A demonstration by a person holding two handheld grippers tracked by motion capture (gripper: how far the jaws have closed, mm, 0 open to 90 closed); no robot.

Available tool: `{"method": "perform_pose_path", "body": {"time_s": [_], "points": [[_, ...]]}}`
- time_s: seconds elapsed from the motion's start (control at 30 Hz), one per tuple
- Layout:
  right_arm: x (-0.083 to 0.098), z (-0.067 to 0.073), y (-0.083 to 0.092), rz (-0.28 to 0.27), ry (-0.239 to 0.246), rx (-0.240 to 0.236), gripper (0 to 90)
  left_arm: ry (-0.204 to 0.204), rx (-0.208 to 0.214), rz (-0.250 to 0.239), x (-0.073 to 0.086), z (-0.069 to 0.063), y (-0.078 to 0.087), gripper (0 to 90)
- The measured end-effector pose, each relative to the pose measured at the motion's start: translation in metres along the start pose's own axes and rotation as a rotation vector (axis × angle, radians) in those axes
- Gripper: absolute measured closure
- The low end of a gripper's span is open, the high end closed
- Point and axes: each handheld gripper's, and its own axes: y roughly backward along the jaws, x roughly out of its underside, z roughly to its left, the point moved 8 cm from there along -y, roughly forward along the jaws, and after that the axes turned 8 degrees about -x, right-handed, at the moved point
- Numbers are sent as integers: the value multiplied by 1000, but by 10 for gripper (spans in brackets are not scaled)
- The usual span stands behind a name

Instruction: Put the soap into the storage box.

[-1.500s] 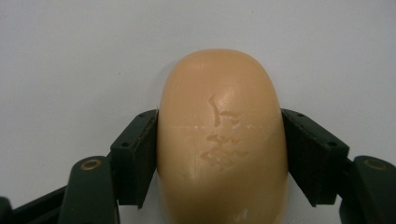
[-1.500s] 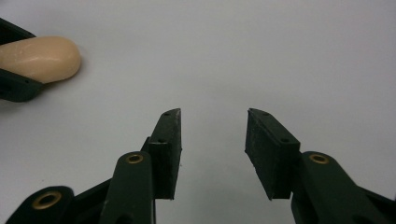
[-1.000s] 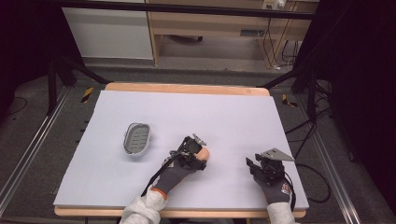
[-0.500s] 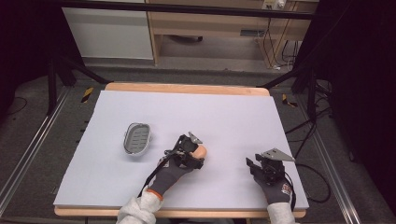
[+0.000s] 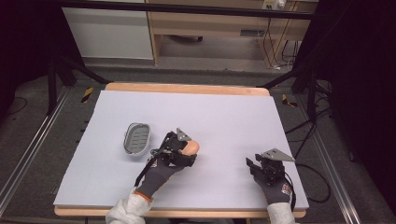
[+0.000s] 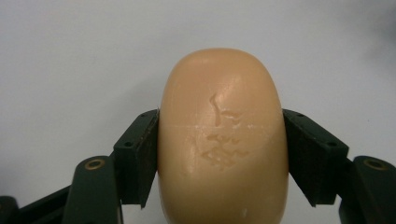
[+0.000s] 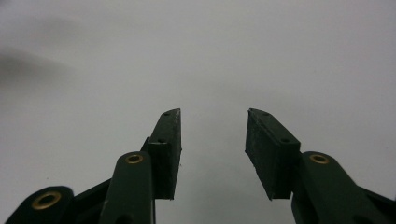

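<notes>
1. At counter left, grey soap dish (image 5: 137, 138) lies just left of the left gripper (image 5: 183, 148).
2. Left gripper pinches the soap bar (image 6: 222, 140) across its short sides, long axis along the jaws.
3. Right gripper (image 7: 213, 154) is spread, holding nothing, well apart from the dish.

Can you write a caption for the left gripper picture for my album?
The left gripper squeezes a peach-colored bar of soap over a white table.
</notes>
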Motion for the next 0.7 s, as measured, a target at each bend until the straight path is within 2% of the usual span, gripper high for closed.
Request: {"method": "perform_pose_path", "body": {"time_s": [0.33,0.53,0.7], "points": [[0,0,0,3,2,-2,555,38,-26,-35,2,22,18,319],[0,1,0,2,3,-2,554,61,-46,-71,2,32,29,319],[0,1,0,2,5,1,553,67,-57,-78,3,39,34,319]]}}
